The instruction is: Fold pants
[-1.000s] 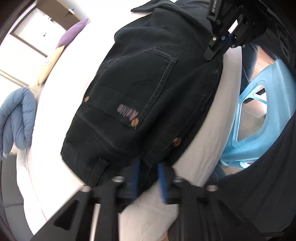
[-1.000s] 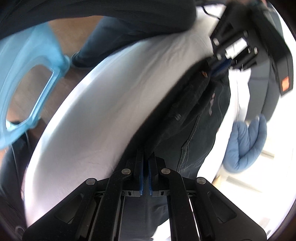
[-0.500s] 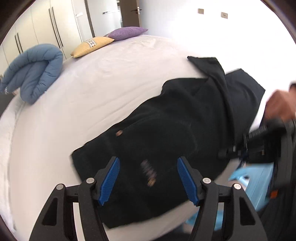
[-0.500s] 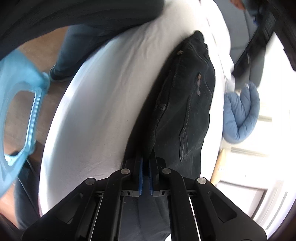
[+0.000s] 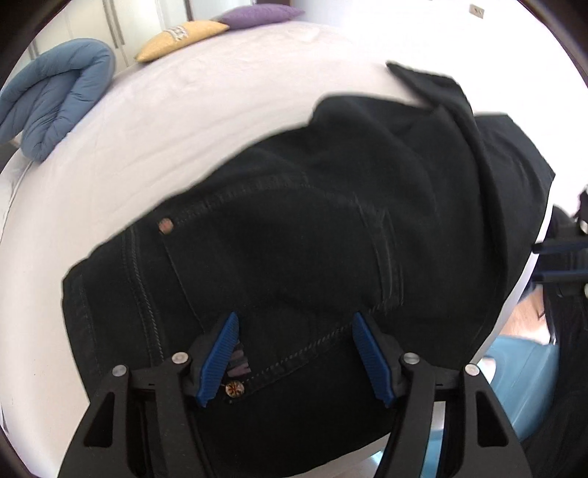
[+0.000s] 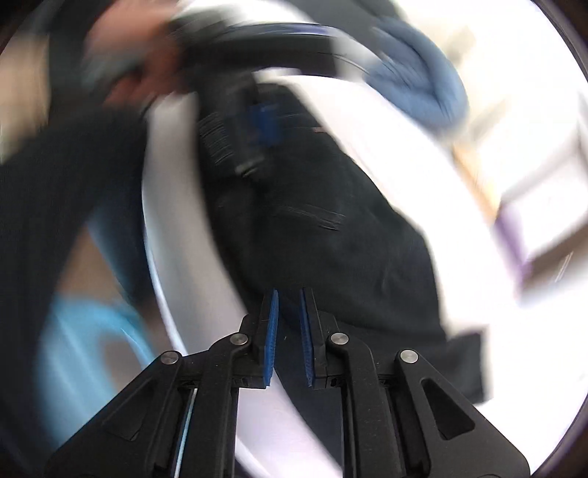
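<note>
Black jeans (image 5: pixel 330 239) lie folded on the white bed (image 5: pixel 191 121), back pocket and rivets facing up. My left gripper (image 5: pixel 296 353) hovers just over the waistband end with its blue pads (image 5: pixel 220 353) wide apart, so it is open and pinches nothing. The right wrist view is blurred by motion. There the jeans (image 6: pixel 330 239) run away from my right gripper (image 6: pixel 288 338), whose jaws are opening with a narrow gap. The dark cloth sits behind the pads, not pressed between them. The right gripper (image 5: pixel 562 257) also shows at the right edge of the left wrist view.
A rolled blue duvet (image 5: pixel 55 95) lies at the far left of the bed, with a yellow pillow (image 5: pixel 180 36) and a purple pillow (image 5: pixel 257 14) behind it. A light blue plastic stool (image 5: pixel 525 382) stands beside the bed's near edge, next to the person's dark clothing.
The left gripper let go of the waistband, opened wide and rolled upright. The right gripper lifted and rolled, and its jaws parted from the cloth they had pinched.
</note>
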`<state>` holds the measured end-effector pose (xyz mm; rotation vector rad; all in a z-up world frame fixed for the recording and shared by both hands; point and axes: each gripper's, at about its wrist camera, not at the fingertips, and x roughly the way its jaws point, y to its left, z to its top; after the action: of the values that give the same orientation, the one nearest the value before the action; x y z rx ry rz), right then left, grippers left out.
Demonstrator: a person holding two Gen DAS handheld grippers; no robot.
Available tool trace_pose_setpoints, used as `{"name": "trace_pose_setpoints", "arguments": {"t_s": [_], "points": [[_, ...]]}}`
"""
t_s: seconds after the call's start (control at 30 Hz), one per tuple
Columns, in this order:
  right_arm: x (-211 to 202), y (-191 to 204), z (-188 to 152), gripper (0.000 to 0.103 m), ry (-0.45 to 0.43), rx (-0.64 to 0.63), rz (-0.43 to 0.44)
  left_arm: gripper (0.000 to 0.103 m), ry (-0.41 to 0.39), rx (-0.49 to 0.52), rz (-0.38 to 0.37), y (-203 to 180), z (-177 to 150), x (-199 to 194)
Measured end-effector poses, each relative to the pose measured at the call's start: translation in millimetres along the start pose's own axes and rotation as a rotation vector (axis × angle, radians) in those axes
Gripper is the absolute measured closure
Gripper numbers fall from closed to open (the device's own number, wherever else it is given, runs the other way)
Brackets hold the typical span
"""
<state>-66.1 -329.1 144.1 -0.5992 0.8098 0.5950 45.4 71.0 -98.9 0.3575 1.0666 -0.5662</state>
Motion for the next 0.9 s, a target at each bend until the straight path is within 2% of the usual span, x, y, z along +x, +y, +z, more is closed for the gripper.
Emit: {"name": "trace_pose_setpoints", "arguments": {"t_s": [0.07, 0.2, 0.3, 0.37, 0.43, 0.47, 0.5, 0.53, 0.6, 0.63, 0.67, 0.7, 0.73, 0.83, 0.9], "points": [[7.8, -40.3, 8.4, 0.091, -0.004, 0.228, 0.083, 0.035, -0.049, -0.058, -0.045, -1.4, 13.0, -10.0], [51.7, -123.4, -5.3, 0.091, -0.043, 0.792, 0.421, 0.035, -0.093, -0.158, -0.117, -7.4, 35.5, -7.3], [103.7, -149.0, -33.3, 0.091, 0.021, 1.051, 0.560, 0.035, -0.076, -0.238, -0.164, -17.1, 43.4, 15.1], [123.5, -155.5, -48.6, 0.091, 0.088, 1.127, 0.540, 0.038, -0.047, -0.272, -0.155, -16.7, 38.3, 29.0], [128.9, -157.3, -64.1, 0.092, 0.058, 1.167, 0.571, 0.043, -0.036, -0.273, -0.127, -19.5, 28.7, 39.3], [125.0, -158.0, -69.7, 0.096, 0.049, 1.166, 0.554, 0.044, -0.039, -0.273, -0.117, -20.4, 25.8, 40.4], [120.1, -158.7, -75.5, 0.096, 0.038, 1.154, 0.522, 0.050, -0.044, -0.277, -0.109, -20.3, 24.1, 39.7], [115.2, -159.4, -82.8, 0.096, 0.028, 1.155, 0.503, 0.066, -0.047, -0.288, -0.102, -19.2, 24.5, 37.8], [104.3, -157.0, -99.3, 0.097, 0.008, 1.196, 0.497, 0.089, -0.074, -0.306, -0.103, -15.8, 28.3, 24.7], [99.0, -155.4, -105.6, 0.097, -0.004, 1.208, 0.491, 0.089, -0.099, -0.308, -0.110, -17.0, 36.5, 21.0], [91.4, -153.9, -109.0, 0.096, 0.002, 1.207, 0.449, 0.089, -0.126, -0.306, -0.124, -19.9, 44.4, 14.1], [81.5, -151.7, -111.0, 0.096, 0.022, 1.191, 0.370, 0.089, -0.141, -0.303, -0.141, -24.0, 53.5, 10.5], [74.2, -150.0, -112.3, 0.096, 0.015, 1.180, 0.348, 0.089, -0.154, -0.300, -0.163, -29.7, 63.1, 9.5], [53.6, -151.5, -118.6, 0.092, 0.005, 1.218, 0.333, 0.089, -0.154, -0.301, -0.224, -46.4, 88.0, 23.6], [35.0, -163.0, -121.9, 0.092, -0.049, 1.255, 0.334, 0.089, -0.124, -0.312, -0.258, -54.8, 94.7, 43.6]]}}
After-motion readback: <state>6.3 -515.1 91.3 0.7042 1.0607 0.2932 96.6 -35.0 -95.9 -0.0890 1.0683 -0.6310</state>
